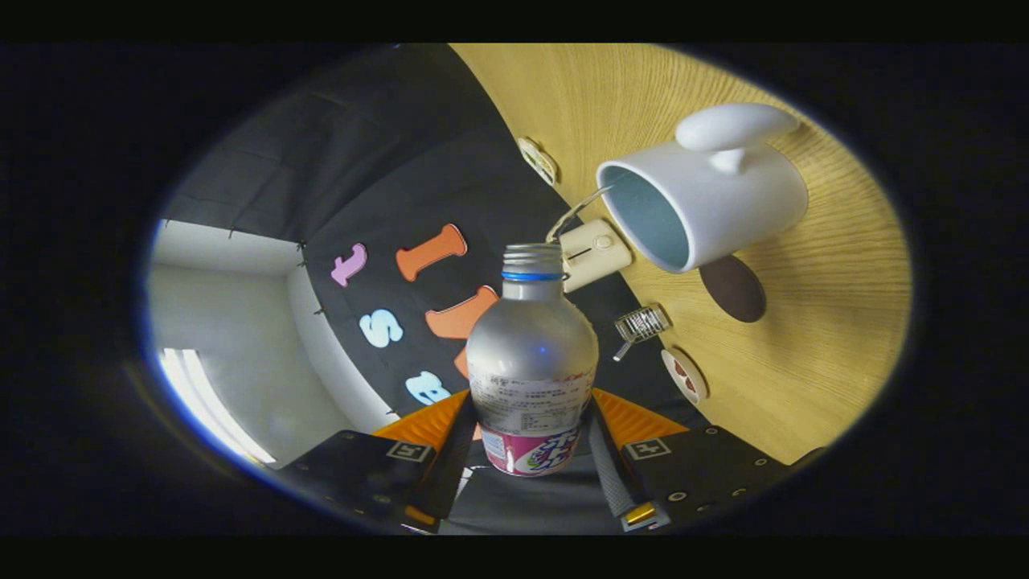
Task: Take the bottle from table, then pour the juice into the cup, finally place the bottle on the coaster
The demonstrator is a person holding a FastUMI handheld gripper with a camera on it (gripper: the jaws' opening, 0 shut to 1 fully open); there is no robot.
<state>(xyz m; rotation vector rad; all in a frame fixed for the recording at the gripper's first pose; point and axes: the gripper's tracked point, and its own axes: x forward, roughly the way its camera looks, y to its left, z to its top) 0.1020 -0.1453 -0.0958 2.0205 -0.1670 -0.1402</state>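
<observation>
The claw (530,430) is clamping the bottle (531,354), tilting it toward the cup (707,193); bringing its open mouth over the rim first should be avoiding spills.

Tool (530,430) clamps bottle (531,354), tilted w/ mouth near cup (699,197).

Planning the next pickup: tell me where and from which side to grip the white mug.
Take the white mug by its handle, coming from the handle side: it juts clear of the rounded wall, and the mouth faces the held bottle. The tongs are shut on that bottle.
</observation>
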